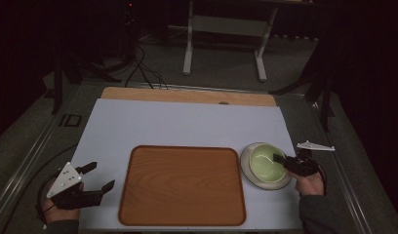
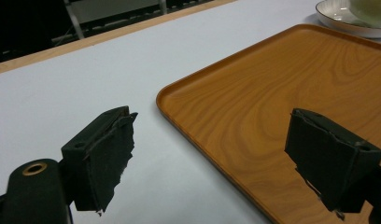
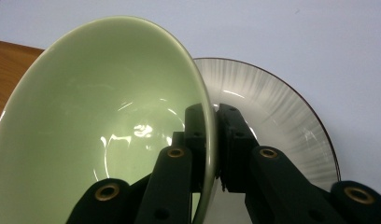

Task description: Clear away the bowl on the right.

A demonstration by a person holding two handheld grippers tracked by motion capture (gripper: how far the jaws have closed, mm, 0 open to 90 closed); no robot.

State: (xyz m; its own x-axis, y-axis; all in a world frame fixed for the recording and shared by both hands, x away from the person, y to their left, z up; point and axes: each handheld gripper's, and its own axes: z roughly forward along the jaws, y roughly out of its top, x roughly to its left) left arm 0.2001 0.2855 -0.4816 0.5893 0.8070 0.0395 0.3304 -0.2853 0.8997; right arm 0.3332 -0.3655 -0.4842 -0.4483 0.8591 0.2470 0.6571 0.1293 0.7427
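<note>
White sheeting (image 1: 187,124) covers the table across mid-frame; a wooden tray (image 1: 182,185) lies lower centre; right of it a white plate (image 1: 250,173) carries a green bowl (image 1: 265,163). Lower right, the right gripper (image 3: 212,135) pinches the bowl's rim; lower left, the left gripper (image 1: 97,176) gapes empty.

Your left hand-held gripper (image 1: 98,176) is black, topped by a pale grey three-cornered plate (image 1: 64,179) dotted with small dark holes. Your right hand-held gripper (image 3: 215,122) is black too, with brass-coloured rings at its pivots. The bowl (image 3: 104,126) is a plain, glossy pale green. The plate (image 3: 282,121) under it is whitish, streaked with fine radial lines and edged with a thin dark brown rim (clearest in the right gripper view). The tray (image 1: 182,185) is warm orange-brown with wavy wood grain. The counter (image 1: 177,124) carries a pale bluish-white sheet, with a tan wooden strip along its far edge.
</note>
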